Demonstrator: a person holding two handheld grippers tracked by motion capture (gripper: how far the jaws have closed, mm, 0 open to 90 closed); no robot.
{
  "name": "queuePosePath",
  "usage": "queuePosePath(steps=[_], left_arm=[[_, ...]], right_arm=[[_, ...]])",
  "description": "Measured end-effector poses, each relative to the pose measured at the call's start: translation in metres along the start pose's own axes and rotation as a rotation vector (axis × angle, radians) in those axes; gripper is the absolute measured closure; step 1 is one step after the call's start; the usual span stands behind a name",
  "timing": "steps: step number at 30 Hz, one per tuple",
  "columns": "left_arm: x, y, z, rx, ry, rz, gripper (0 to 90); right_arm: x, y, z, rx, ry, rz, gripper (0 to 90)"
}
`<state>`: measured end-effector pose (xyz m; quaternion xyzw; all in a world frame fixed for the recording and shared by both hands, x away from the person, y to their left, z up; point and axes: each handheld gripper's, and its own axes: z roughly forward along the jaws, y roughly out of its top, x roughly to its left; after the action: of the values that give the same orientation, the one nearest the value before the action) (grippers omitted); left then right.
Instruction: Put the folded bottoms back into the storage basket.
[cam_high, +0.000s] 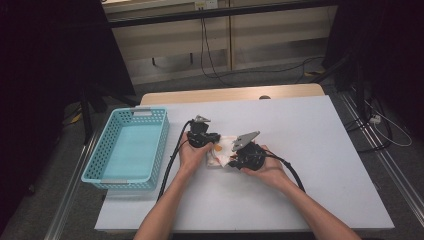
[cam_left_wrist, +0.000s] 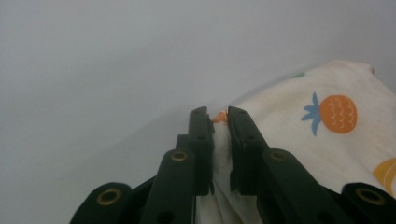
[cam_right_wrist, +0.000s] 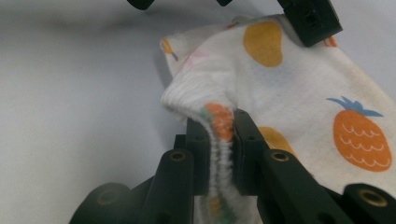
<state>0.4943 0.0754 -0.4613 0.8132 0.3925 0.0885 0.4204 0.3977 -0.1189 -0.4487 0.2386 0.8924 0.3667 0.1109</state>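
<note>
A white table bears a light-blue latticed plastic basket at its left, well apart from the soft white cloth printed with orange pineapples, lying mid-table between both hands. The left gripper pinches its edge; the right gripper pinches a ribbed fold

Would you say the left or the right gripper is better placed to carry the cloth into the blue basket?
Probably left: the left gripper is shut on the cloth and nearer the basket; the right gripper, also clamped, sits farther away.
</note>
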Motion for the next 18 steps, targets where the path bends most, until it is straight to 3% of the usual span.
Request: queuePosePath(steps=[9,18], left_arm=[[0.000,0.005,-0.010,-0.059,-0.011,-0.010,80.7],[0.000,0.010,-0.020,-0.078,-0.011,0.001,80.7]], right_arm=[[0.001,0.003,-0.003,-0.032,0.001,0.007,79.9],[0.003,0.006,-0.003,-0.050,0.001,0.011,80.0]])
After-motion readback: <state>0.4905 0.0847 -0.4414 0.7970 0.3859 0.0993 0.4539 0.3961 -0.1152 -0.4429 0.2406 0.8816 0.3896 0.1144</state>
